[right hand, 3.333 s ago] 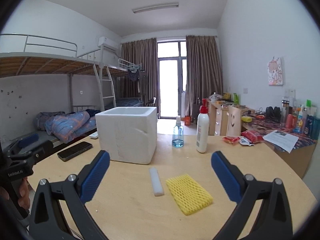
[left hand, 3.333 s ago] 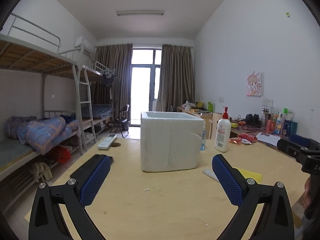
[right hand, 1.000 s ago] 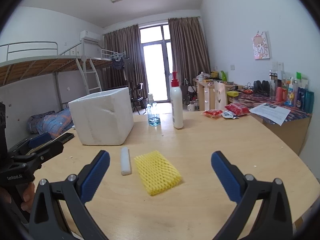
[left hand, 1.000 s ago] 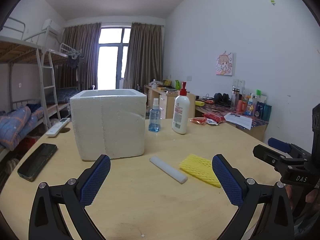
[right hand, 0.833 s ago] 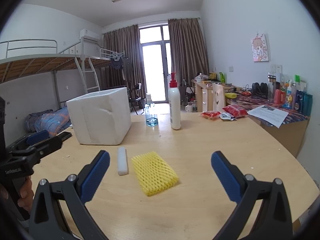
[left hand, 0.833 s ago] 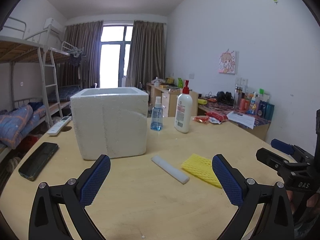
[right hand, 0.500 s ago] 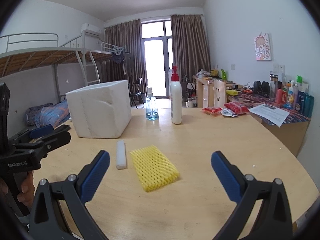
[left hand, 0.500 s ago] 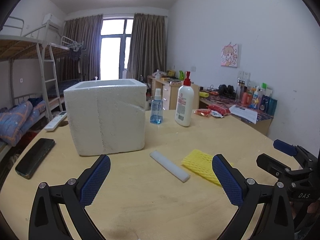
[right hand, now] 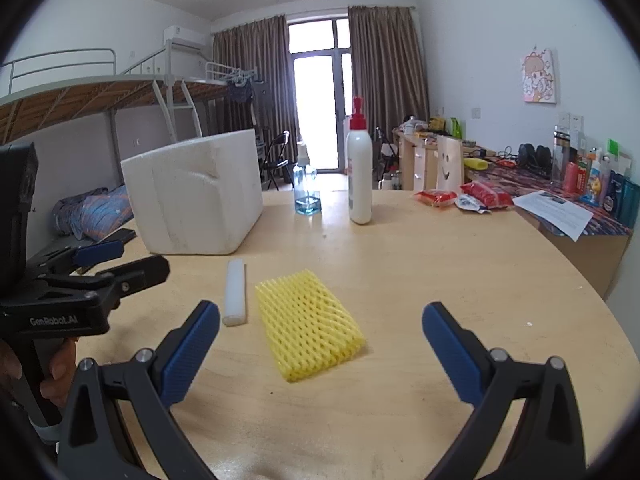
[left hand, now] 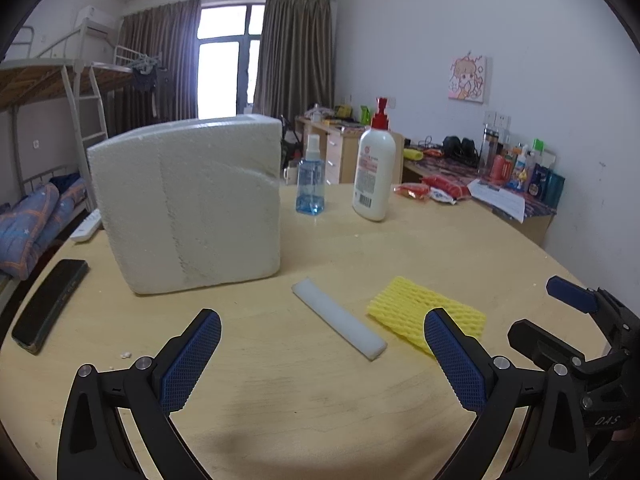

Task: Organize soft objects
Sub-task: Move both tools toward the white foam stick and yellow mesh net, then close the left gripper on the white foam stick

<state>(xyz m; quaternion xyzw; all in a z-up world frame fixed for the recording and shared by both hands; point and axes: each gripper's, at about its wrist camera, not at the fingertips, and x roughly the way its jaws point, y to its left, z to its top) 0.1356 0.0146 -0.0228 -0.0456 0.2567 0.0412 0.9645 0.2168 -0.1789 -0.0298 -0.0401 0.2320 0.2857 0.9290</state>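
A yellow foam net [right hand: 310, 319] [left hand: 424, 312] lies flat on the wooden table [right hand: 440, 280], with a white foam stick [right hand: 235, 297] [left hand: 340, 322] just to its left. Behind them stands a white styrofoam box [left hand: 188, 204] [right hand: 196, 192]. My right gripper [right hand: 320, 356] hovers open above the table, the yellow net between and ahead of its blue pads. My left gripper [left hand: 320, 360] is open too, with the white stick ahead between its fingers. Each gripper shows at the edge of the other's view, and neither holds anything.
A blue spray bottle [left hand: 310, 186] and a white pump bottle [left hand: 374, 168] stand behind the foam pieces. A black phone [left hand: 50, 304] lies left of the box. Red snack packets [right hand: 460, 196] and a paper sheet [right hand: 556, 212] sit at the right. Bunk beds line the left wall.
Both grippers have swung from facing the box to over the foam pieces, then come lower and closer to them. Their jaws stayed open and nothing on the table moved.
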